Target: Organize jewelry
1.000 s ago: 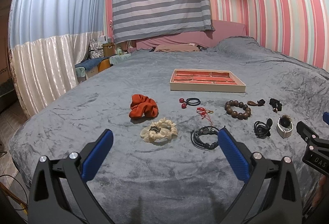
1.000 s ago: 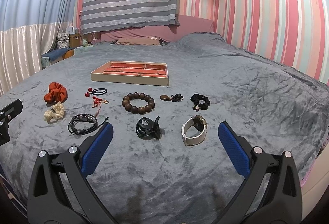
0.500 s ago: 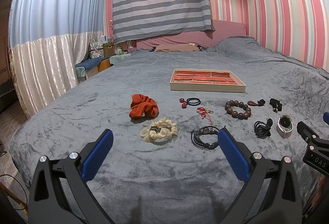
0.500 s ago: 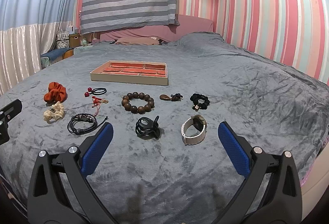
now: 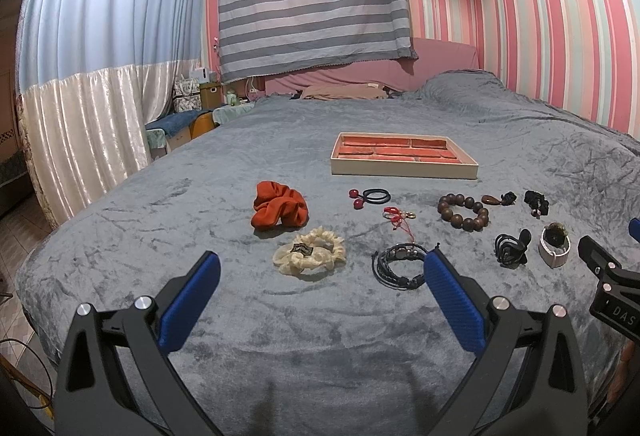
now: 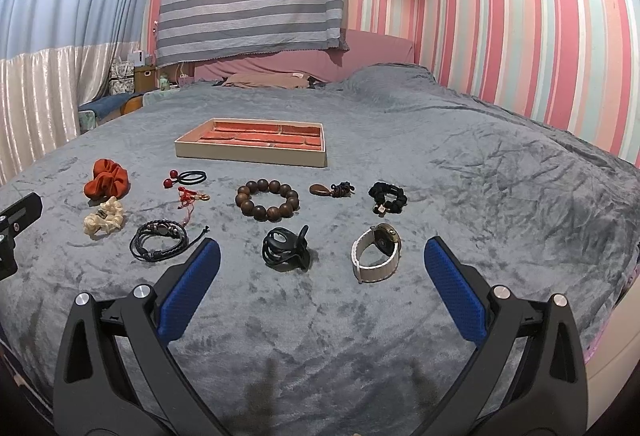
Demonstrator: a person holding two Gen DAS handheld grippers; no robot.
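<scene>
A beige jewelry tray (image 5: 404, 169) (image 6: 248, 157) with red compartments lies on the grey bed. In front of it lie an orange scrunchie (image 5: 279, 210) (image 6: 106, 183), a cream scrunchie (image 5: 310, 255) (image 6: 103, 222), a black braided bracelet (image 5: 398, 265) (image 6: 159, 245), a wooden bead bracelet (image 5: 463, 212) (image 6: 267, 199), a black clip (image 6: 286, 248) and a white-strap watch (image 6: 377, 258). My left gripper (image 5: 320, 268) is open and empty, just short of the cream scrunchie. My right gripper (image 6: 322, 256) is open and empty, near the clip and watch.
A black hair tie with red beads (image 6: 186, 178), a red string charm (image 6: 192, 196), a brown pendant (image 6: 332, 189) and a black scrunchie (image 6: 387, 197) also lie there. A curtain (image 5: 88, 108) hangs left. The striped wall (image 6: 540, 36) stands right. The bed edge is close behind.
</scene>
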